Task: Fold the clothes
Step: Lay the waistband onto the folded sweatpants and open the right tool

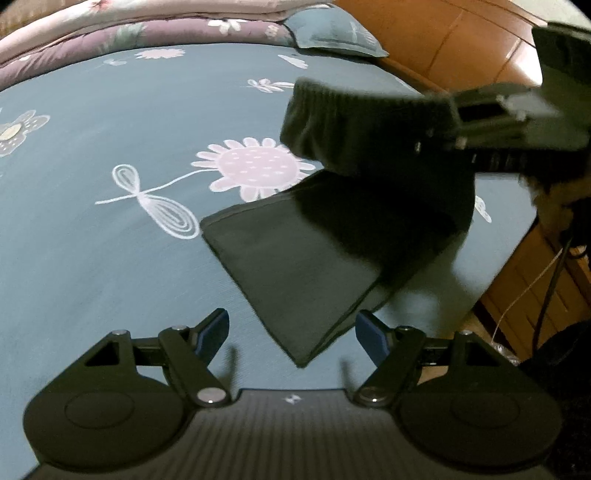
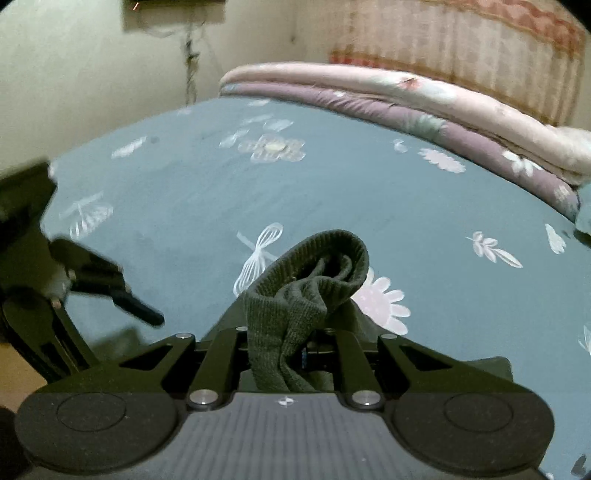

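Note:
A dark green garment [image 1: 306, 266] lies partly flat on the teal flowered bedsheet [image 1: 92, 229]. Its ribbed waistband end [image 1: 354, 129] is lifted above the flat part, held by my right gripper, which comes in from the right of the left wrist view. In the right wrist view the right gripper [image 2: 291, 347] is shut on the ribbed fabric [image 2: 306, 288], which bunches up between the fingers. My left gripper [image 1: 291, 336] is open and empty, just short of the garment's near corner; it also shows in the right wrist view [image 2: 110, 291].
Folded pink and purple quilts [image 2: 424, 107] lie along the far side of the bed. A teal pillow [image 1: 332, 33] sits by the brown headboard [image 1: 461, 40]. Wooden furniture and cables [image 1: 546, 288] stand past the bed's right edge.

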Demonstrator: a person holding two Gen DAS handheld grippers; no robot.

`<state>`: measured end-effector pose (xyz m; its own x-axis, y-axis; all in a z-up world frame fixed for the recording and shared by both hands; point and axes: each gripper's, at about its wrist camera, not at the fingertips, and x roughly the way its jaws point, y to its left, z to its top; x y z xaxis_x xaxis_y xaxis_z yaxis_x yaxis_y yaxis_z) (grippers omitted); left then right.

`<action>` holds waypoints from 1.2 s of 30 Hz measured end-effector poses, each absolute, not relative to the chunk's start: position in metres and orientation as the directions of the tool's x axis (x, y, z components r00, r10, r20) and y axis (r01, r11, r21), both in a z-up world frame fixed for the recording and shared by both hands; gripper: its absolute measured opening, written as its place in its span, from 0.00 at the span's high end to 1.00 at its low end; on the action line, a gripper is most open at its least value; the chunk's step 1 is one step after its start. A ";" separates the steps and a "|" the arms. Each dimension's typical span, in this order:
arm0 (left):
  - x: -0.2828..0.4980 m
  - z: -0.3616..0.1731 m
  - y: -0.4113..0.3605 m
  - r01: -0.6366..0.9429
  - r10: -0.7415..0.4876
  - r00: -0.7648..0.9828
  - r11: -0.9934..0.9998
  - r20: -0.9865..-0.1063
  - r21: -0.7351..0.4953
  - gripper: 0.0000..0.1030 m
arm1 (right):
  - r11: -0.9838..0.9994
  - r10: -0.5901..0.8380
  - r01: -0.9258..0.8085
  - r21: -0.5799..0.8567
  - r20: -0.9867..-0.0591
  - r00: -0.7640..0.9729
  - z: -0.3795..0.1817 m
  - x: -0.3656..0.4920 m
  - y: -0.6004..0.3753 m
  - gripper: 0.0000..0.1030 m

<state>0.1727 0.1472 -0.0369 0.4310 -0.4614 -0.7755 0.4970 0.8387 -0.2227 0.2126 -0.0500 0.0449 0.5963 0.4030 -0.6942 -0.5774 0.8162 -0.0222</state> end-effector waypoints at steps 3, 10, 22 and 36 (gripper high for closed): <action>0.171 -0.037 0.152 0.477 -0.453 0.438 0.849 -0.777 -0.226 0.26 | 0.792 0.379 -0.607 -0.070 -0.722 0.578 0.030 0.213 -0.036 0.85; 0.168 -0.038 0.162 0.437 -0.430 0.446 0.870 -0.785 -0.228 0.26 | 0.747 0.358 -0.656 -0.107 -0.767 0.533 0.006 0.215 -0.014 0.85; 0.164 -0.041 0.170 0.400 -0.425 0.457 0.883 -0.781 -0.246 0.26 | 0.715 0.352 -0.689 -0.115 -0.793 0.498 -0.004 0.223 -0.002 0.79; 0.162 -0.047 0.181 0.358 -0.430 0.476 0.892 -0.767 -0.277 0.26 | 0.676 0.603 -0.702 0.226 -0.718 0.349 0.020 0.232 -0.031 0.64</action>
<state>0.1616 0.1810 -0.0475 0.4760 -0.4297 -0.7673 0.3584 0.8915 -0.2770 0.2320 -0.0305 0.0200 0.3487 0.6025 -0.7179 -0.7016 0.6757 0.2263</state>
